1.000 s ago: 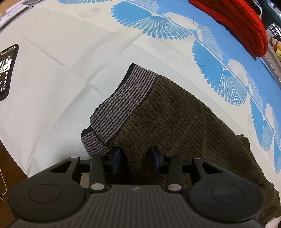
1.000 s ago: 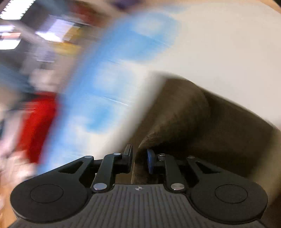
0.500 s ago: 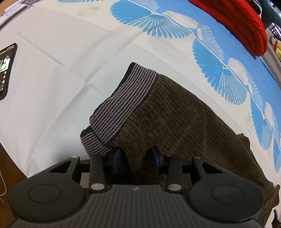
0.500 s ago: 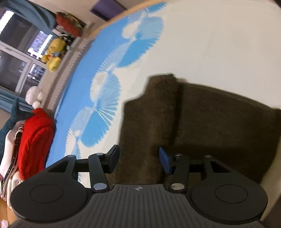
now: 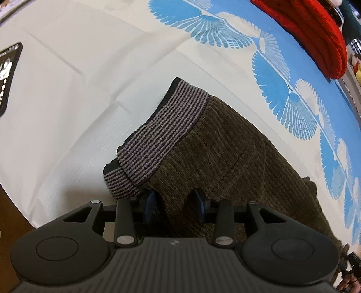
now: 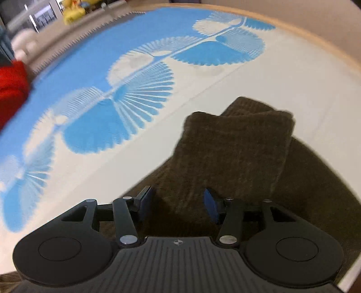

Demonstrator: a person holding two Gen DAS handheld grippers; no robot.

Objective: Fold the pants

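Note:
Dark olive corduroy pants (image 5: 225,146) with a grey-and-black striped waistband (image 5: 162,130) lie on the white and blue cloth. My left gripper (image 5: 174,202) points down just behind the waistband, and a bunch of the fabric fills the gap between its blue pads. In the right wrist view the leg end (image 6: 237,146) lies folded back over the rest of the pants. My right gripper (image 6: 178,202) hovers over this fold with its jaws apart and closing slightly. Fabric lies under the gap, and the pads do not press on it.
A black phone (image 5: 6,74) lies at the left edge of the cloth (image 5: 67,90). A red knitted garment (image 5: 315,33) sits at the far right, seen also as red cloth (image 6: 9,90). The wooden table edge (image 6: 315,38) curves at the far right, with plush toys (image 6: 72,11) beyond.
My right gripper has let go of the leg end, opened wide and swung across above the pants; the leg end now lies flat on them. The left gripper has kept still.

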